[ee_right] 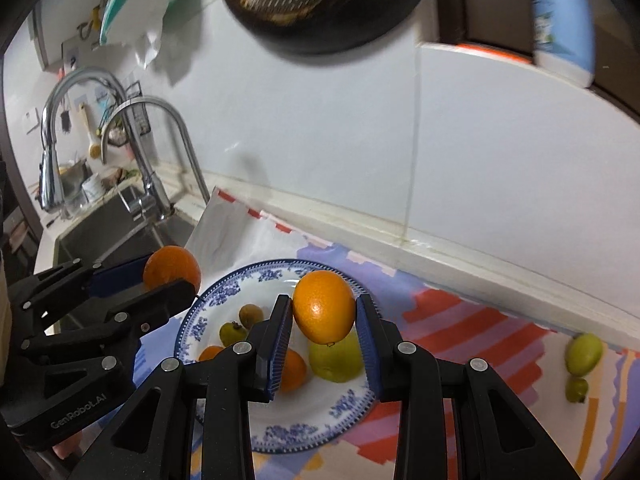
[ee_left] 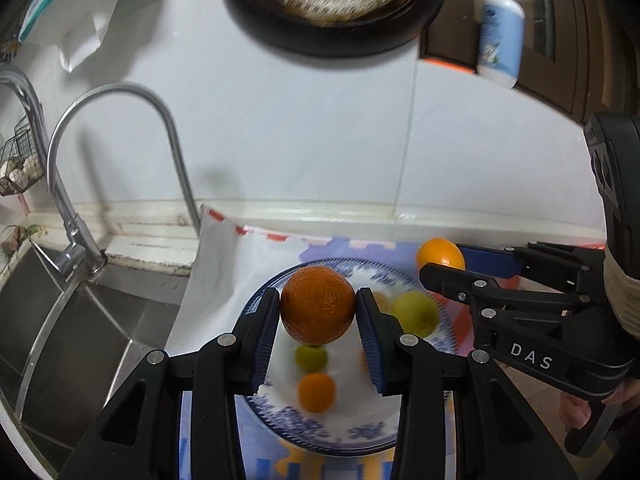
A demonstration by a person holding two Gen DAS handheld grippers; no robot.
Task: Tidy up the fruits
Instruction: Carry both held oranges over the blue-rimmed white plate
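Pinching a dark orange between its pads, left gripper hangs over the blue-rimmed plate. Right gripper clamps a lighter orange above the same plate, fruit centered between fingers.

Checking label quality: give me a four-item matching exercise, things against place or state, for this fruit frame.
Things:
1. dark orange, rough-skinned orange
2. lighter, smooth-skinned orange
3. large yellow-green round fruit
4. two small green fruits

Places:
A. lying on the blue-and-white patterned plate
B. held in the right gripper
C. on the colourful mat, off the plate
D. held in the left gripper

Pairs: 1-D, 2-B, 3-A, 4-C
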